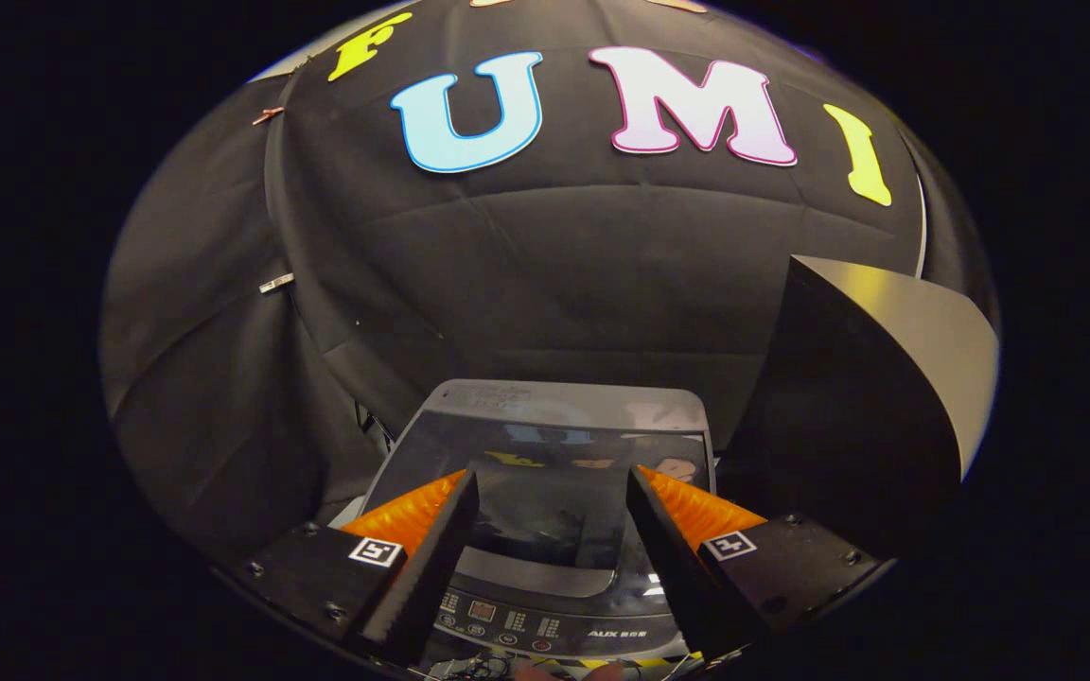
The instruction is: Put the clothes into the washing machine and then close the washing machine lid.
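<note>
Between fingers: the hand-held gripper (553,492) stands spread, nothing held.
Below: washing machine lid (554,445) lies shut, blocking the tub.
Right: dark panel (848,416) crowds near.
Far: cloth wall.

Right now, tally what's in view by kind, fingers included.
Washing machine, lid down: 1
Control panel on the machine's near edge: 1
Dark board standing right of the machine: 1
Fingers, spread apart above the lid, holding nothing: 2
Total: 5

The washing machine (545,501) is seen below and ahead of the spread fingers of the gripper (553,492), its lid (550,454) down, control panel (545,619) nearest; a board (876,378) stands right.
</note>
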Tool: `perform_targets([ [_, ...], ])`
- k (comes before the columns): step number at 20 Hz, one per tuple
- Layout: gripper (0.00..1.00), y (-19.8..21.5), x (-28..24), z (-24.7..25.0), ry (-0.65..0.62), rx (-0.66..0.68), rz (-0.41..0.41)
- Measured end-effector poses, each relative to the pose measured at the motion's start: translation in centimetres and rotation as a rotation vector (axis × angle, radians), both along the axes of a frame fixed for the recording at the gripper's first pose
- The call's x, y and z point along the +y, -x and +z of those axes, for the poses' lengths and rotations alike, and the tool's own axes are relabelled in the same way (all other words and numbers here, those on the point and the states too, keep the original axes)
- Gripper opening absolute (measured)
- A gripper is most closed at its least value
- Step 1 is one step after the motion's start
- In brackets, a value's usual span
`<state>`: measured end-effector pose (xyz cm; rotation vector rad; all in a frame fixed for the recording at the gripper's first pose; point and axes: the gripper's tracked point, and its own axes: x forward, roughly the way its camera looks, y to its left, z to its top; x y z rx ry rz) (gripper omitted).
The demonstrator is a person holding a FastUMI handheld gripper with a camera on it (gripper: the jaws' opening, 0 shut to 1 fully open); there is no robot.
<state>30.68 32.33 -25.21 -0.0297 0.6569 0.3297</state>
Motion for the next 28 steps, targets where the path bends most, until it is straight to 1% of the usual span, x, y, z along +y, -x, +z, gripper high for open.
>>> perform_targets([
  [3, 0.99, 2.0, -0.4, 1.6, -0.042, -0.051, -0.003],
  [5, 0.99, 3.2, -0.7, 3.7, -0.075, -0.101, -0.010],
  [8, 0.99, 5.3, -2.0, 6.6, -0.090, -0.197, -0.025],
  [15, 0.99, 11.2, -5.0, 12.1, -0.111, -0.353, -0.022],
  [20, 0.99, 14.6, -6.2, 14.1, -0.114, -0.398, -0.004],
  [24, 0.99, 15.8, -7.8, 16.0, -0.079, -0.453, -0.015],
  [28, 0.99, 17.2, -8.1, 17.9, -0.087, -0.503, -0.002],
])
